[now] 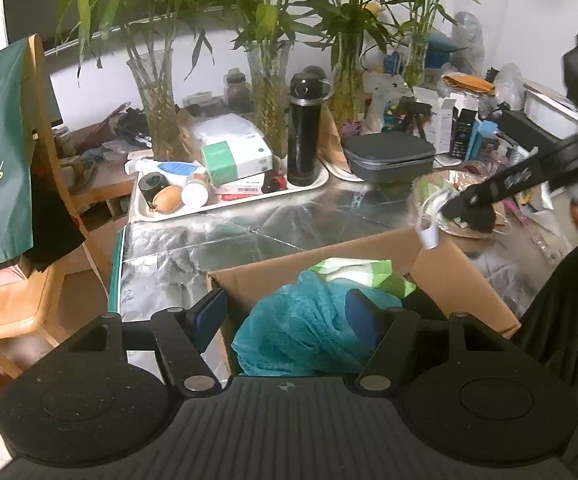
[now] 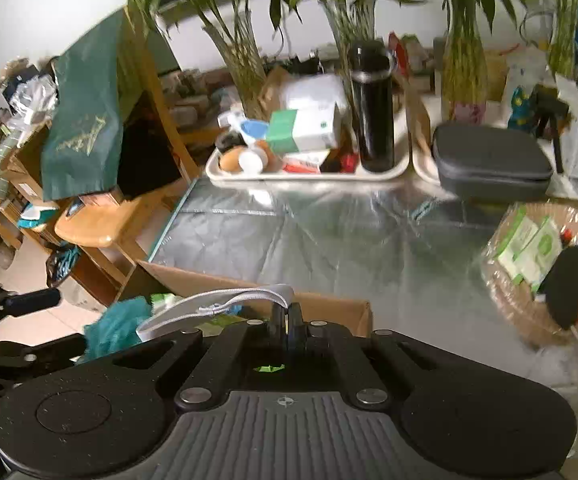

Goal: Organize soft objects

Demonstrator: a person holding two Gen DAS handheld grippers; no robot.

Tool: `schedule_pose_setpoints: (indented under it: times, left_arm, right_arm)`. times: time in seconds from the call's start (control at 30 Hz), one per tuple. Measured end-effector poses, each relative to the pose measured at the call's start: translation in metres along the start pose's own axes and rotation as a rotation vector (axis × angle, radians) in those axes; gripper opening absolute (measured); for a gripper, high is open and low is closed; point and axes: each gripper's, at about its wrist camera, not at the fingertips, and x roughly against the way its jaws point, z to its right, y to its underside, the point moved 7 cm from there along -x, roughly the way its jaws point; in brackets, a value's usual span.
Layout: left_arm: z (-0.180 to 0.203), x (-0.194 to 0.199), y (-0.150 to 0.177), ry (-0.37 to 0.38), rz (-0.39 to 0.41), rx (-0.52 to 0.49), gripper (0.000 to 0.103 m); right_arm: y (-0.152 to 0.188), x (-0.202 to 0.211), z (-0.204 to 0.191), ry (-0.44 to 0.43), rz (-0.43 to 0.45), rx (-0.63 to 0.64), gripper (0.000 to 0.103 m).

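Note:
A cardboard box (image 1: 373, 254) stands at the near edge of the silver-covered table. It holds a teal mesh bath pouf (image 1: 301, 320) and a green-and-white cloth (image 1: 363, 274). My left gripper (image 1: 289, 316) is open, its blue pads either side of the pouf, the left pad outside the box wall. My right gripper (image 2: 287, 316) is shut on a white elastic band (image 2: 225, 304) and holds it above the box (image 2: 249, 288). In the left wrist view the right gripper (image 1: 455, 210) hangs over the box's far right corner with the band (image 1: 429, 236) dangling.
A wicker basket (image 2: 509, 304) with green packets and a black item sits at the right. A white tray (image 2: 309, 176) with a black flask (image 2: 371, 108) and boxes, a grey case (image 2: 489, 164) and plant vases line the back. A wooden chair (image 1: 13, 304) stands left.

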Motion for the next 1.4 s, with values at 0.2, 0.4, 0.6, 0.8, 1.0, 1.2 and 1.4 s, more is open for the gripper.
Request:
schedule_pose_setpoints:
  times: [0.2,0.4,0.6,0.8,1.0,1.2,1.4]
  left_arm:
    - [-0.008,-0.003,0.001,-0.012,-0.010,0.027,0.065]
    - [-0.011,-0.005,0.003,-0.017,-0.017,0.031,0.065]
    - [-0.012,-0.006,0.003,-0.021,-0.019,0.047,0.065]
    - [-0.014,-0.002,0.001,-0.060,-0.003,0.046,0.066]
    - [-0.022,0.012,-0.004,-0.106,0.076,0.098,0.079]
    - [-0.022,0.026,-0.007,-0.114,0.124,0.109,0.095]
    - [-0.023,0.036,-0.001,-0.130,0.133,0.121,0.103]
  right_arm:
    - [0.021,-0.045,0.009,0.022,-0.116,-0.028,0.060]
    - [0.022,-0.034,-0.004,0.008,-0.073,0.022,0.091]
    - [0.017,-0.015,-0.012,0.043,0.000,0.079,0.103]
    - [0.017,0.002,-0.013,0.087,0.066,0.102,0.103]
    - [0.022,0.018,-0.018,0.089,0.172,0.120,0.103]
    - [0.035,0.030,-0.022,0.087,0.233,0.146,0.103]
    - [0.054,0.048,-0.033,0.109,0.281,0.167,0.103]
